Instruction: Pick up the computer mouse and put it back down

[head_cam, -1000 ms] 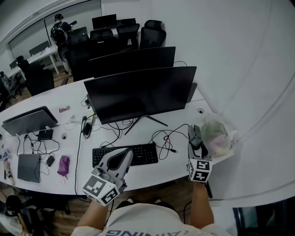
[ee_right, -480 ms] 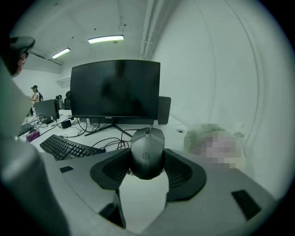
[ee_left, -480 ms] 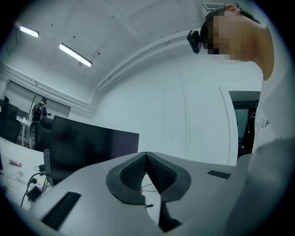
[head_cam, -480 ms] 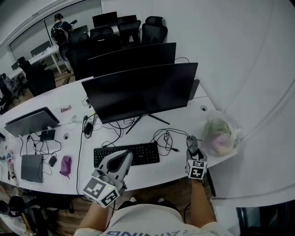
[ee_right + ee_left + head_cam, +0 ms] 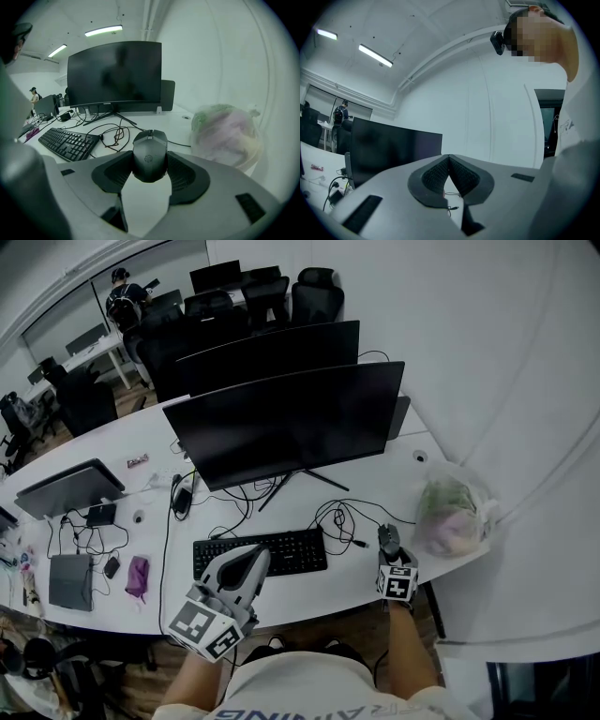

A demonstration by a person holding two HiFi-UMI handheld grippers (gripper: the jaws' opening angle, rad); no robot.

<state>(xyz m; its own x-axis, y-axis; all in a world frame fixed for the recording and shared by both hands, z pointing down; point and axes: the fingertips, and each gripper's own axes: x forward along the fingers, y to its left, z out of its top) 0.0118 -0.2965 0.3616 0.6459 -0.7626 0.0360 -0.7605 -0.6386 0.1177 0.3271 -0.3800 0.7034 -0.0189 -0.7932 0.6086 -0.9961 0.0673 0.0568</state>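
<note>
A dark grey computer mouse (image 5: 149, 154) sits between the jaws of my right gripper (image 5: 150, 158), which is shut on it from both sides. In the head view the mouse (image 5: 388, 539) is low over the white desk (image 5: 309, 592), right of the keyboard, with the right gripper (image 5: 390, 550) just behind it. Whether it touches the desk I cannot tell. My left gripper (image 5: 253, 559) hovers above the desk's front edge near the keyboard. It is shut and holds nothing, its pads (image 5: 440, 171) meeting at the tips.
A black keyboard (image 5: 260, 553) lies left of the mouse, with tangled cables (image 5: 342, 521) between them. A filled plastic bag (image 5: 448, 514) sits close on the right near the desk corner. Curved monitors (image 5: 291, 423) stand behind. A laptop (image 5: 67, 486) and small items lie far left.
My right gripper has come down and toward the desk's front edge with the mouse in it. The left gripper has stayed where it was.
</note>
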